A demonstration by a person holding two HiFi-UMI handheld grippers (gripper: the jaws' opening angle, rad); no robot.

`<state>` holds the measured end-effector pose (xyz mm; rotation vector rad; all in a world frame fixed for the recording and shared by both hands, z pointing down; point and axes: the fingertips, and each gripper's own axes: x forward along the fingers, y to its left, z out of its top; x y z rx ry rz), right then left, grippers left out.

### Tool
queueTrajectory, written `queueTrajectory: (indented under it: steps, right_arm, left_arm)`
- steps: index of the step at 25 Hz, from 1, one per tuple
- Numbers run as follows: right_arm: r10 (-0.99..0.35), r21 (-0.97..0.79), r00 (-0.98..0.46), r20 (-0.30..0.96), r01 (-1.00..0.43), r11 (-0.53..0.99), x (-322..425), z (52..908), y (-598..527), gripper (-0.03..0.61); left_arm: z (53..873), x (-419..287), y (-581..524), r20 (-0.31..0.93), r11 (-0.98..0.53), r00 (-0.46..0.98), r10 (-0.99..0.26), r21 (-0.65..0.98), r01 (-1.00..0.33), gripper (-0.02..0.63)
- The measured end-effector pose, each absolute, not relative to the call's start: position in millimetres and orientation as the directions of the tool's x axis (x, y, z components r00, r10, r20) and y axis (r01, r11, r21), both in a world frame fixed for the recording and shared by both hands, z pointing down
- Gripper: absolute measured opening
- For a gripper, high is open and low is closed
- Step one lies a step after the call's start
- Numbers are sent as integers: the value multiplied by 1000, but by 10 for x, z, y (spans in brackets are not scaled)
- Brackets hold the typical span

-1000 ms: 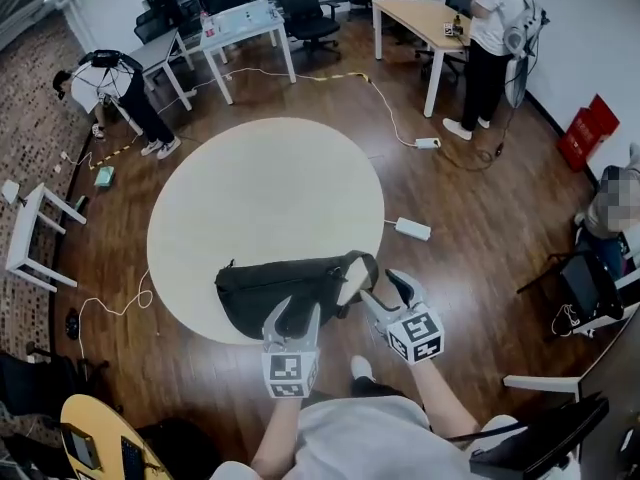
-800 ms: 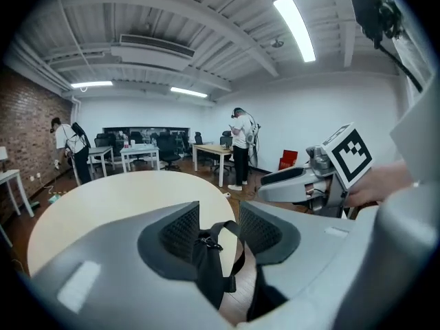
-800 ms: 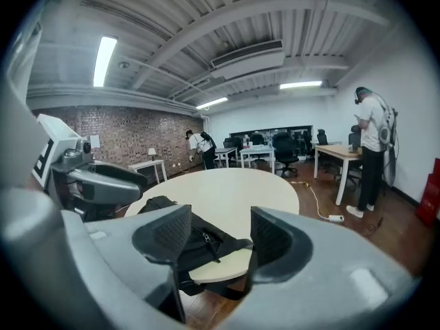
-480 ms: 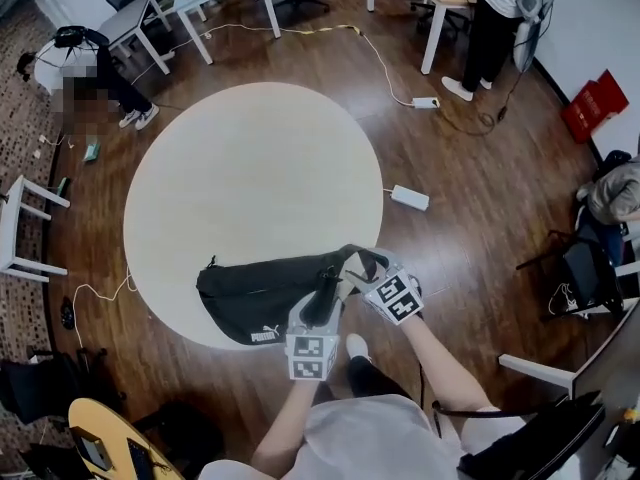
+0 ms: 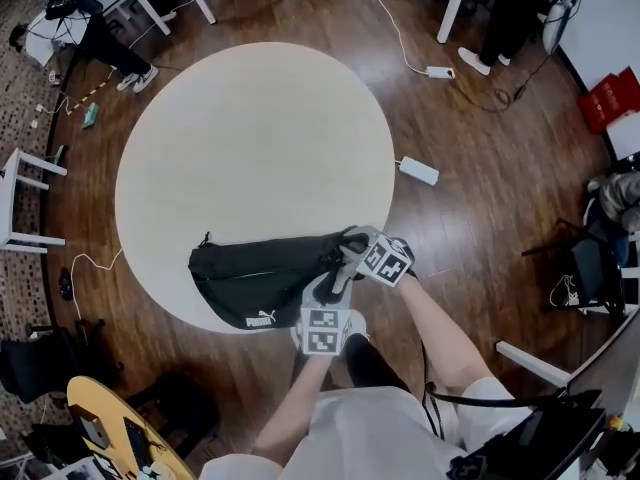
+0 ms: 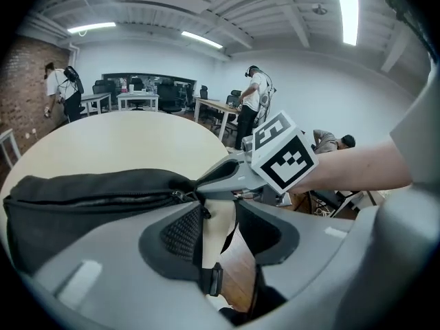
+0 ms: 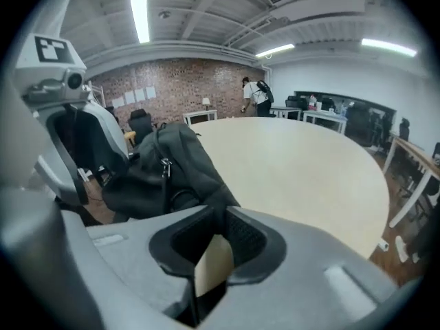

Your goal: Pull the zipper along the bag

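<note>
Well, the black bag [image 5: 262, 273] lies on its side on the round table [image 5: 250, 128], right at the table's 6 o'clock edge. It has a small white logo [image 5: 260, 320] near its bottom. The zipper [image 6: 103, 199] runs along the top of the bag and looks shut as far as it shows. The zipper pull [image 6: 184, 196] sits at the bag's 3 o'clock end.

The right gripper [image 5: 350, 243] is at that same end. Its jaws are squeezed together on the tip of the bag's cloth. The left gripper [image 5: 328, 286] comes in at the bag's 4 o'clock. Its jaws stand a little way apart and do not pinch anything. The zipper pull is just beside its left jaw. A black strap [image 6: 206, 249] with a buckle [image 6: 214, 280] hangs down in the gap between them.

The two grippers nearly touch, and in the head view they cover the bag's 3 o'clock end. What is inside the bag cannot be seen.

Around the table is a wood floor [image 5: 470, 228]. A white power strip [image 5: 418, 170] lies on it at the table's 3 o'clock. A white stool [image 5: 25, 203] stands at 9 o'clock. A person [image 5: 515, 8] stands far off at 1 o'clock, cut off by the top of the picture.
</note>
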<state>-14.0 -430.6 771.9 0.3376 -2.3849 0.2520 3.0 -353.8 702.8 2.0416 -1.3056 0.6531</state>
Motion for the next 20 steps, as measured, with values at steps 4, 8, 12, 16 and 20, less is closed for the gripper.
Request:
queueTrajectory:
  steps: [4,8,12,16,20]
  right_arm:
    - [-102,-159,-731,675,-279,947,-184,7730,-4282,32]
    - [-61,-192,-711,701,-271,943,-156,7741,-4317,-12]
    - [-53,-196,-704,709,-269,943,-145,7743,-4324,-12]
    - [-53,-199,-704,709,-272,941,-133,7740,-4330,-12]
    - [-55,-198,-702,710,-274,941,-134,7731,-4324,-12]
  left_arm:
    - [7201,24,-3640,708,-243,368,-602,277,-930,192]
    - [7357,-67,-3788,741,-90,301,-600,312,-946,203]
    - [7472,-138,-3897,767,22,248,-591,322,-946,205]
    - [7600,-211,-3921,795,117,175,-581,294,-949,98]
    - [7543,-192,-3793,785,69,229,-576,326,-943,26]
